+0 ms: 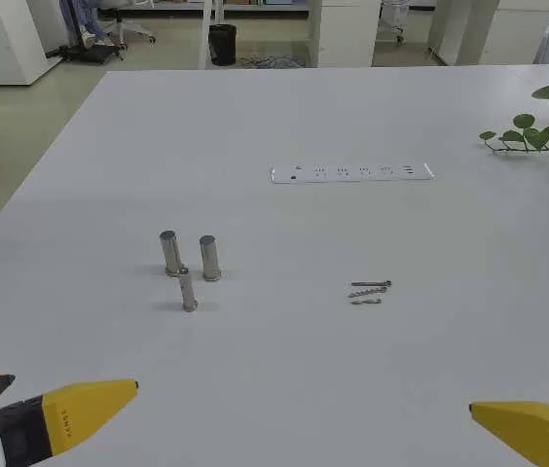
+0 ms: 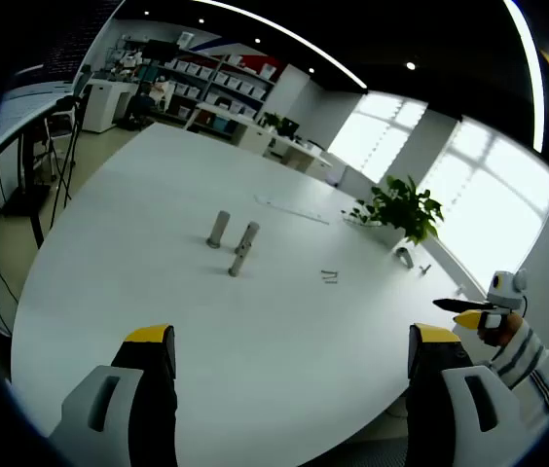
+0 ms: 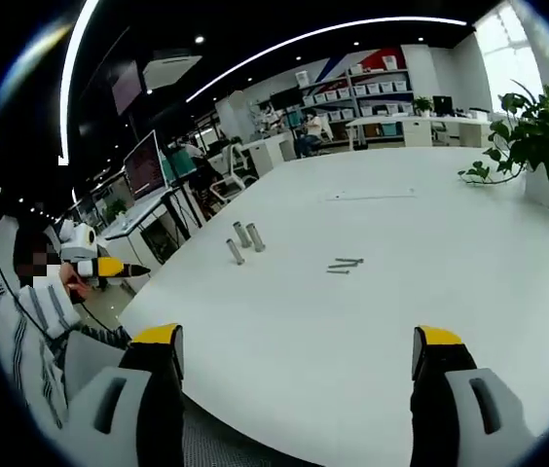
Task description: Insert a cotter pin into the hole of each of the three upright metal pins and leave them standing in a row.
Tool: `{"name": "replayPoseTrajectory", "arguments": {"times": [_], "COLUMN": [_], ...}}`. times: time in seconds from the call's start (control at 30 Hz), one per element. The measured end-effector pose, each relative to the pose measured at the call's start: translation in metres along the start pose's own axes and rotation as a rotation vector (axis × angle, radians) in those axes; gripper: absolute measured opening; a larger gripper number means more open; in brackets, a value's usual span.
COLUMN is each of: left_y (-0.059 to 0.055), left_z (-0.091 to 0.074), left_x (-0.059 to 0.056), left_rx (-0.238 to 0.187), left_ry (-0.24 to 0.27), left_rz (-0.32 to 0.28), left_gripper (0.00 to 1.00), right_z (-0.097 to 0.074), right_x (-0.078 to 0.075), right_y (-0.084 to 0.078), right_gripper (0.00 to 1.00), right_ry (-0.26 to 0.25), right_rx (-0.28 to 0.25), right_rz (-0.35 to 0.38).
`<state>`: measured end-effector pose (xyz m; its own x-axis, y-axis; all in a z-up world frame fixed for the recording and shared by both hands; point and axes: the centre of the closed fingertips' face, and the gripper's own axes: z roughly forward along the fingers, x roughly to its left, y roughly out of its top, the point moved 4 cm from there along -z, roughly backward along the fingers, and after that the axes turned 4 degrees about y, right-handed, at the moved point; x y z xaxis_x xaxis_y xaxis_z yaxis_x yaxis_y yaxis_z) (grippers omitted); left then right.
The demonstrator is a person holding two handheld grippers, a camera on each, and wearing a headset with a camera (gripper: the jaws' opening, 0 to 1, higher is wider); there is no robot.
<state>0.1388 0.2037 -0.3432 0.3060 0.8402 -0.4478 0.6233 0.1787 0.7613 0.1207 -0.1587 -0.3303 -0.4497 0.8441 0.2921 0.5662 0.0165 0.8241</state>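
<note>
White tabletop [image 1: 284,389] stretches across an open office, with shelving and desks in the background. Three metal pins [image 1: 209,258] stand upright near its middle in a tight triangle rather than a row: two side by side at the back, the third just in front of the left one. Well apart to their right, three cotter pins [image 1: 369,291] lie flat, stacked one behind another; none sits in a pin. Farther back lies a white power strip [image 1: 352,173], and a leafy plant [image 1: 547,126] trails in from the far right edge. Left gripper [image 2: 292,341] and right gripper [image 3: 294,336] both hover at the near edge, jaws spread wide and gripping nothing.
</note>
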Motion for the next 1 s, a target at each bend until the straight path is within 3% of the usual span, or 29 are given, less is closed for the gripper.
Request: {"name": "replayPoseTrajectory", "arguments": {"times": [0.57, 0.77, 1.0], "left_y": [0.007, 0.0, 0.004], "left_z": [-0.003, -0.004, -0.005], "left_x": [-0.007, -0.003, -0.001], "left_rx": [-0.035, -0.005, -0.019], "left_ry": [-0.036, -0.022, -0.034], "left_rz": [0.014, 0.029, 0.024], "left_gripper": [0.99, 0.99, 0.99], "right_z": [0.005, 0.008, 0.011], "right_x": [0.003, 0.003, 0.005], "right_y": [0.004, 0.003, 0.004], "right_gripper": [0.96, 0.96, 0.96], "right_ry": [0.031, 0.04, 0.069], "right_rx": [0.003, 0.018, 0.015], "right_rz": [-0.019, -0.02, 0.0]}}
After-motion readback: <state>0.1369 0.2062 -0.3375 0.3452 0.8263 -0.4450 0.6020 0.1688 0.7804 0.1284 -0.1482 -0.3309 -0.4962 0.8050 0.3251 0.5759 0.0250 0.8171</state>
